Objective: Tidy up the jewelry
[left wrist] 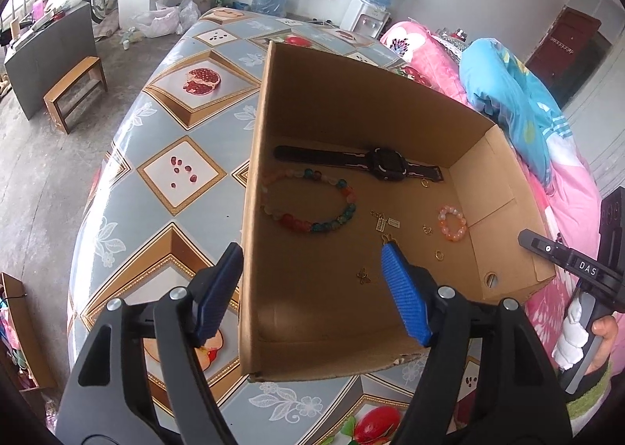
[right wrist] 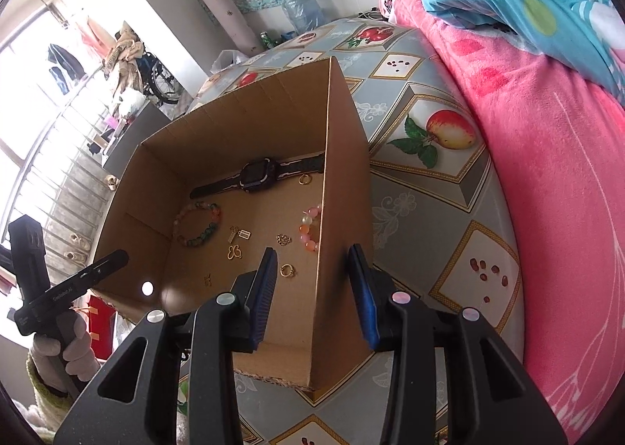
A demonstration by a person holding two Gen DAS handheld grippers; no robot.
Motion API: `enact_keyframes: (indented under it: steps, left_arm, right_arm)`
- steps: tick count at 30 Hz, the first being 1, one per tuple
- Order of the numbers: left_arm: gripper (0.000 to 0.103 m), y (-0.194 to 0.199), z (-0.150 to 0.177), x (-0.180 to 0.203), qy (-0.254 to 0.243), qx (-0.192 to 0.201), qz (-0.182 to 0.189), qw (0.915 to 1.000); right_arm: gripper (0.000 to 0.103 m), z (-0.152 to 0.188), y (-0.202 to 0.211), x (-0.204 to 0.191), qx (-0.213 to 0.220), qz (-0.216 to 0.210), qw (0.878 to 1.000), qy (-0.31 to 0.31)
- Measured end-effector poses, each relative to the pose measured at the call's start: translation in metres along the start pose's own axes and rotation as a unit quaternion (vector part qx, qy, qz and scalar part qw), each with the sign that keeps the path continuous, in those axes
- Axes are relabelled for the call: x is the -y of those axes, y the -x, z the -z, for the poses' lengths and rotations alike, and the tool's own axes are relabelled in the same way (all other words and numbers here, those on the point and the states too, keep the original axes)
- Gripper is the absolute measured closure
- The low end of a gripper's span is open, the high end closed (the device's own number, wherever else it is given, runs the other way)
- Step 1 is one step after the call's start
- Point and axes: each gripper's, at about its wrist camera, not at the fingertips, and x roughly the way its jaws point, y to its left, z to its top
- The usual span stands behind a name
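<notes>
An open cardboard box [left wrist: 351, 101] stands on the table. On its floor lie a black watch [left wrist: 384, 165], a multicoloured bead bracelet [left wrist: 308, 202], a small pink-orange bracelet [left wrist: 453, 224], a gold ring [left wrist: 440, 254] and several gold charms [left wrist: 384, 222]. My left gripper [left wrist: 311, 249] is open and straddles the box's left wall, one finger outside and one inside, pads clear of the card. My right gripper [right wrist: 312, 251] is open astride the right wall [right wrist: 336, 210], also not touching it. The watch [right wrist: 258, 173], the ring [right wrist: 287, 270] and the pink bracelet [right wrist: 308, 230] lie just ahead.
The table wears a fruit-patterned cloth [left wrist: 175, 171]. A pink blanket [right wrist: 547, 210] and a blue quilt [left wrist: 508, 93] crowd the table's right side. A wooden stool [left wrist: 74, 89] stands on the floor to the left, and a water dispenser [left wrist: 371, 11] by the far wall.
</notes>
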Motion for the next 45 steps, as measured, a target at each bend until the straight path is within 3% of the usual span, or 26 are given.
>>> enact_keyframes:
  steps: [16, 34, 38, 40, 45]
  left_arm:
    - [0.031, 0.032, 0.032, -0.011, 0.014, 0.008, -0.026, 0.9995]
    - [0.031, 0.063, 0.077, -0.022, 0.041, 0.026, -0.018, 0.9986]
    - [0.031, 0.069, 0.083, -0.023, 0.045, 0.045, -0.016, 0.9978]
    - [0.031, 0.079, 0.088, -0.021, 0.040, 0.071, -0.035, 0.9960]
    - [0.027, 0.107, 0.104, -0.010, 0.017, 0.124, -0.076, 0.9893]
  right_arm:
    - [0.065, 0.019, -0.002, -0.019, -0.004, -0.018, 1.000, 0.012]
    - [0.065, 0.051, 0.011, -0.030, 0.002, -0.013, 1.000, 0.025]
    - [0.065, 0.055, 0.021, -0.028, 0.033, -0.012, 0.999, 0.033]
    - [0.065, 0.059, 0.034, -0.028, 0.061, 0.003, 0.998, 0.032]
    - [0.061, 0.079, 0.070, -0.030, 0.117, -0.008, 0.992, 0.038]
